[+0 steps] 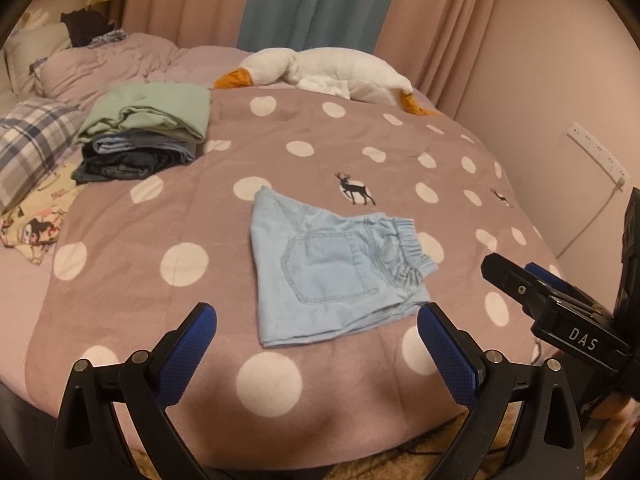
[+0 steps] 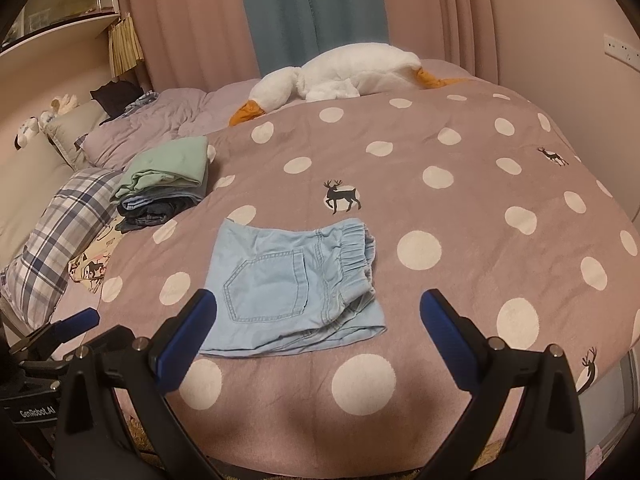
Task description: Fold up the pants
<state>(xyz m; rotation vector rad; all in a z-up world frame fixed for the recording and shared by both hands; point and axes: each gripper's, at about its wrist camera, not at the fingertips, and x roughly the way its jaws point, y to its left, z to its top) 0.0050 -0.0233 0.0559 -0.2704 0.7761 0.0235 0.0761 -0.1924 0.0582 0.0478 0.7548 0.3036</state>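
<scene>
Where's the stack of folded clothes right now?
In both views, the stack of folded clothes sits far left on the polka-dot bedspread, beside the plaid pillow.

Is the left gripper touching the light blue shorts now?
Apart. In the left wrist view, the open left gripper hovers; bedspread shows between its fingers and the shorts.
</scene>
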